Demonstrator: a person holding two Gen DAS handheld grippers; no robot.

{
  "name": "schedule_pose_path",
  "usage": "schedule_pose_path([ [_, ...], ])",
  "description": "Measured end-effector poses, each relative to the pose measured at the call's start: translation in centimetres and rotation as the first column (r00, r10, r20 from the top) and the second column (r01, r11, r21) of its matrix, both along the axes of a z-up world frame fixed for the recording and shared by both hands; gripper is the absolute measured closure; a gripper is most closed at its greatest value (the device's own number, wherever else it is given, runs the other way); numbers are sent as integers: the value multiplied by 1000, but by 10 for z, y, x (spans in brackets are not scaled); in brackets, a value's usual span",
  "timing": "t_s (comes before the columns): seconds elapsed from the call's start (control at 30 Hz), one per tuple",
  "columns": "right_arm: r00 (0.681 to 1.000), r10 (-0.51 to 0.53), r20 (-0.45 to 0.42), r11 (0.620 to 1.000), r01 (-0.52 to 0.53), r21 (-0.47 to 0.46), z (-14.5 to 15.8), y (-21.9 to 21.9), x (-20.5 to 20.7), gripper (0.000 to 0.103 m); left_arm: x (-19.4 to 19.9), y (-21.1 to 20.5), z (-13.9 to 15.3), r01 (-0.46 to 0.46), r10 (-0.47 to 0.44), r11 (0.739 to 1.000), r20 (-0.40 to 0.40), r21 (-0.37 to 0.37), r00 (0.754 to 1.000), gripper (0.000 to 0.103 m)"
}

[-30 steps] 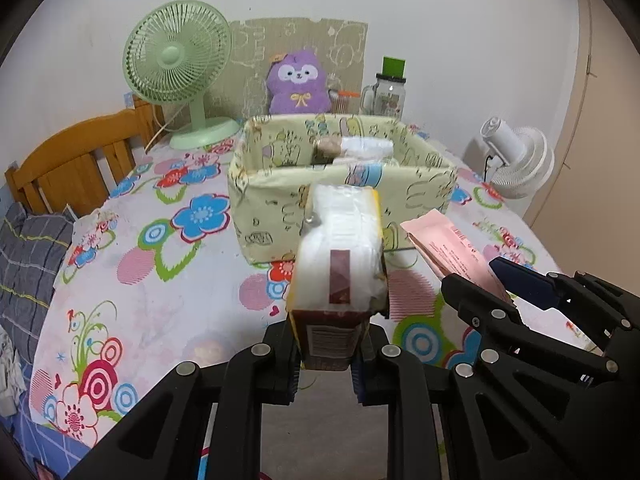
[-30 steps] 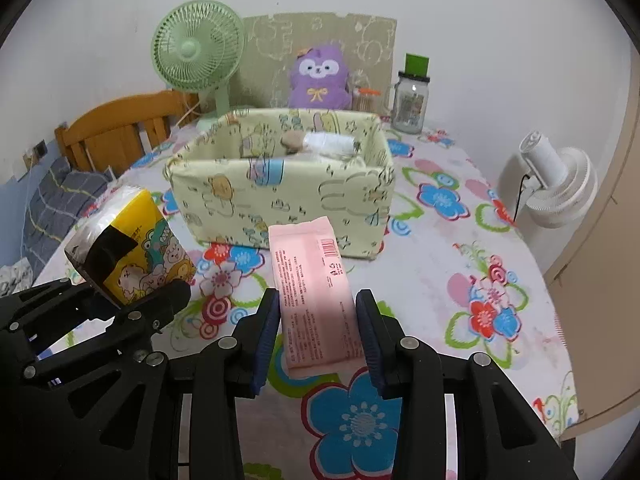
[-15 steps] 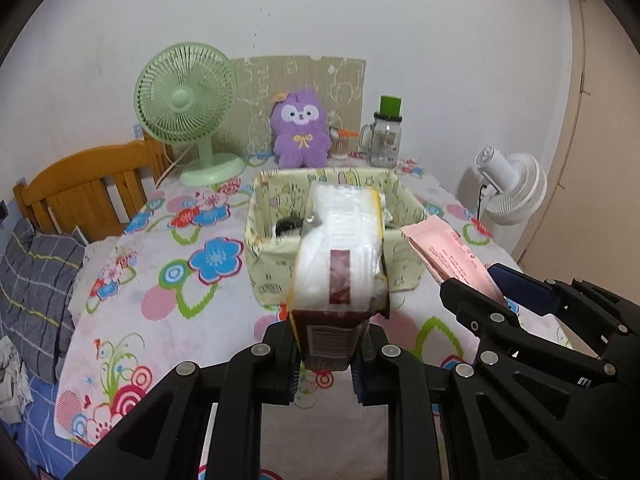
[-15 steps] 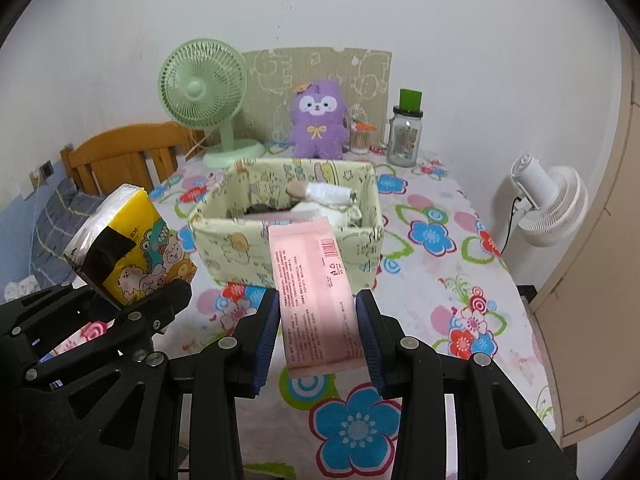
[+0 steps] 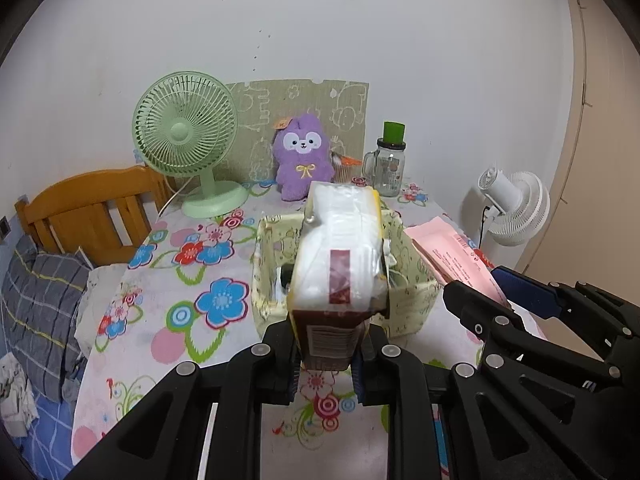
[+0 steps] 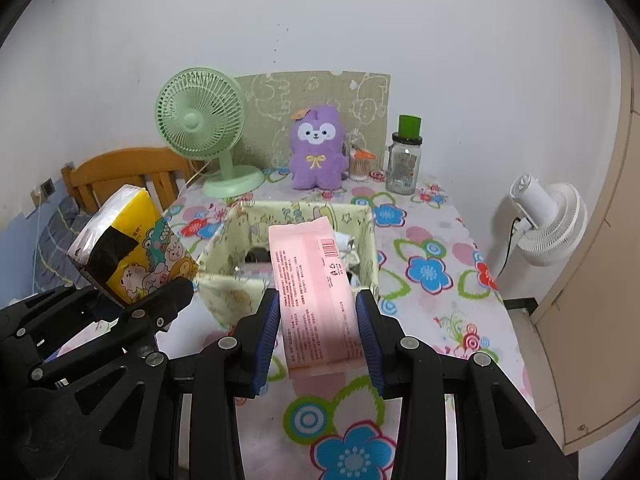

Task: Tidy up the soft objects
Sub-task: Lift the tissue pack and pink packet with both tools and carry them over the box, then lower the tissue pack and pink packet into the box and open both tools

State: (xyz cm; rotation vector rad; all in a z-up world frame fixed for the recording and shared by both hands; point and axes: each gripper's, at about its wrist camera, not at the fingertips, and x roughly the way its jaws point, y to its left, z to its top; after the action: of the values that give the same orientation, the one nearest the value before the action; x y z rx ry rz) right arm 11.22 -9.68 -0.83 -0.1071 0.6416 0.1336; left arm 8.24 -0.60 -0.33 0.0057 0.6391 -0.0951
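Right now the table (image 6: 436,248) fills most of the room in front of me, covered in a white cloth with big coloured flowers. Beside it on the left is a wooden headboard (image 5: 92,208) with a grey checked pillow (image 5: 36,300) below it. Against the far wall stand a green fan (image 6: 202,128), a purple plush toy (image 6: 318,148) and a glass jar with a green lid (image 6: 406,156), with a patterned cardboard sheet (image 6: 360,92) leaning behind them. A white fan (image 6: 548,220) sits off the right edge of the table.

Near the middle of the table is a pale yellow fabric box (image 6: 224,280), open at the top, with a few small items inside that are too hidden to name.

The left gripper (image 5: 326,354) is clamped tight on a yellow pack of tissues (image 5: 340,264), held up in the air just in front of and above the box. The right gripper (image 6: 318,336) has its blue pads pressed on both sides of a flat pink packet (image 6: 316,292), also lifted clear of the table, its far end reaching over the near wall of the box. Both grippers sit side by side, close together
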Motion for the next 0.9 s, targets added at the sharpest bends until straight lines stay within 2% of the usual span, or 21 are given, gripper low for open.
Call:
schedule_pose_path([
  [0.4,1000,-4,-22,1000,4,4,2,1,44,61,48,1,-1,6,-6,1000,-22,1,1000,85],
  [0.9,998,-3,-62,1000,4,4,-11,-6,107,61,109,-2,-15,9,-8,1000,-61,23,998,84],
])
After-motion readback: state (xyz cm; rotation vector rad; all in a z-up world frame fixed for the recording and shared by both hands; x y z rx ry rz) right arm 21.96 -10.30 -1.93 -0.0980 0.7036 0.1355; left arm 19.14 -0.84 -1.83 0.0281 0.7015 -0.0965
